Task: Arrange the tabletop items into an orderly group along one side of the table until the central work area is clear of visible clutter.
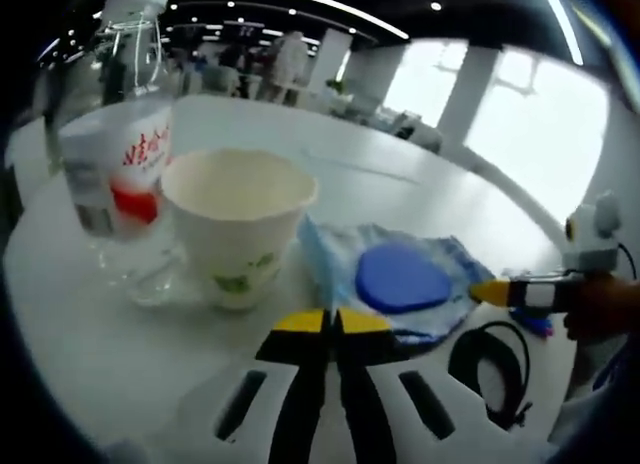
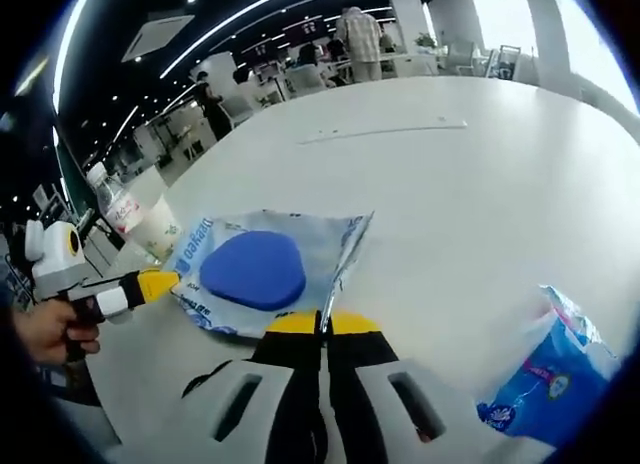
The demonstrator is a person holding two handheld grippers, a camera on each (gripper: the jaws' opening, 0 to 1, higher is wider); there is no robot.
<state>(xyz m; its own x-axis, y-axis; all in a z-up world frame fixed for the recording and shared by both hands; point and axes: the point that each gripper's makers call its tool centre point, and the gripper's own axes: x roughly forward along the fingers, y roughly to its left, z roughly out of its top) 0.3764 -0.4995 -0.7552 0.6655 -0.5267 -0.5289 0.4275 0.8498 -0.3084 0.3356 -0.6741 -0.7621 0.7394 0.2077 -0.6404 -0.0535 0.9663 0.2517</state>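
Observation:
A flat blue tissue pack (image 1: 405,279) with a dark blue oval lid lies on the white table (image 1: 420,184). My left gripper (image 1: 331,321) is shut, with the pack's raised near-left seam running into its yellow tips. In the right gripper view the same blue pack (image 2: 255,269) lies ahead, and my right gripper (image 2: 322,324) is shut on its raised right edge. The right gripper (image 1: 492,292) comes in from the right at the pack's far end. The left gripper (image 2: 150,284) meets the pack's left edge. Left of the pack stand a paper cup (image 1: 240,219) and a water bottle (image 1: 115,154).
A black cable loop (image 1: 490,369) lies at the table's near right. A second blue tissue pack (image 2: 550,384) sits near the right gripper. The cup (image 2: 155,229) and bottle (image 2: 115,209) stand at the table's rim. The far tabletop (image 2: 450,184) is bare; people and chairs stand beyond.

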